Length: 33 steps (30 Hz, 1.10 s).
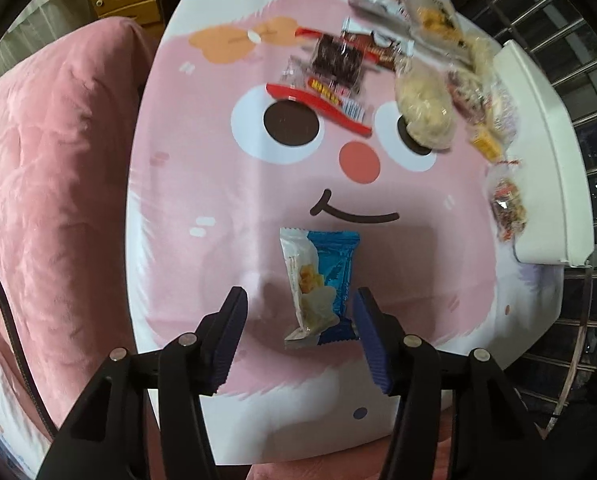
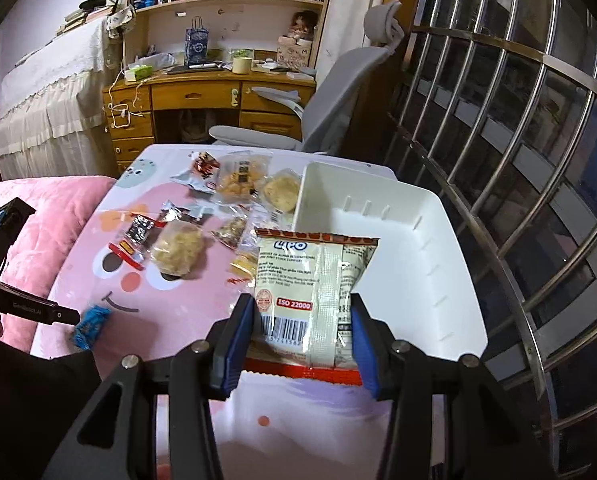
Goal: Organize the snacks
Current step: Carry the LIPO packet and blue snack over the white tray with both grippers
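Note:
A white and blue snack packet lies on the pink cartoon table between the fingers of my left gripper, which is open; the right pad is near the packet's edge. It also shows as a blue packet in the right wrist view. My right gripper is shut on a white Lipo packet and holds it by the near left edge of the empty white bin. Several loose snacks lie at the table's far side, left of the bin.
A pink cushion borders the table's left. A steel window grille stands right of the bin. A grey office chair and a wooden desk stand beyond the table.

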Each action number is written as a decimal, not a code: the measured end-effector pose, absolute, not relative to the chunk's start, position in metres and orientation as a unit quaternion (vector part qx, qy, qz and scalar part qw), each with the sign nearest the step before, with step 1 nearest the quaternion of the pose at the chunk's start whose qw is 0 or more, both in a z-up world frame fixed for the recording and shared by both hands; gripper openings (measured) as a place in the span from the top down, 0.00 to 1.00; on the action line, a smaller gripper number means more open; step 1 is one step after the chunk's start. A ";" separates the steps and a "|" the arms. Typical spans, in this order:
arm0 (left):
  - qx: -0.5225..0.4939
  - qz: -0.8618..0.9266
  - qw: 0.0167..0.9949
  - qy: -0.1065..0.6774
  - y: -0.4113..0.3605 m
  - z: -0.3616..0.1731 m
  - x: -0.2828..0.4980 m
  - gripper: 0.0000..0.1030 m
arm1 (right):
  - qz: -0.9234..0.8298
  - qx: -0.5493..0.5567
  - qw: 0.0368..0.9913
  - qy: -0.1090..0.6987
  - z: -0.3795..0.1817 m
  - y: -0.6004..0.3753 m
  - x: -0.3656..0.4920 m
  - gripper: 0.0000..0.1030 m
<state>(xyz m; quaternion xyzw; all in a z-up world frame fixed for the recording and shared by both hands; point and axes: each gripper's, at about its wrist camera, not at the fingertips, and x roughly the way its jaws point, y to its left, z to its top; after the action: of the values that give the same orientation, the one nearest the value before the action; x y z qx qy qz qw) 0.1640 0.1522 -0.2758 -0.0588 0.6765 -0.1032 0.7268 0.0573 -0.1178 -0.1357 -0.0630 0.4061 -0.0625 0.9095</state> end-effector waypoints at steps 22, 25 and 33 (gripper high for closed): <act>-0.063 -0.023 0.743 0.666 0.117 -0.292 0.150 0.77 | -0.012 -0.098 0.900 0.424 -0.144 -0.176 0.069 0.54; -0.082 -0.025 0.753 0.652 0.108 -0.281 0.146 0.77 | -0.002 -0.102 0.900 0.424 -0.146 -0.189 0.070 0.54; -0.131 -0.038 0.780 0.611 0.065 -0.246 0.134 0.77 | 0.021 -0.111 0.898 0.426 -0.151 -0.221 0.069 0.54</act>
<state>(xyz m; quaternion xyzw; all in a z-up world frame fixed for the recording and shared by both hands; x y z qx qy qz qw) 0.1335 0.0651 -0.2460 -0.1314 0.6111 -0.0381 0.7797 0.0695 -0.2213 -0.1505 -0.1106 0.4257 0.0210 0.8978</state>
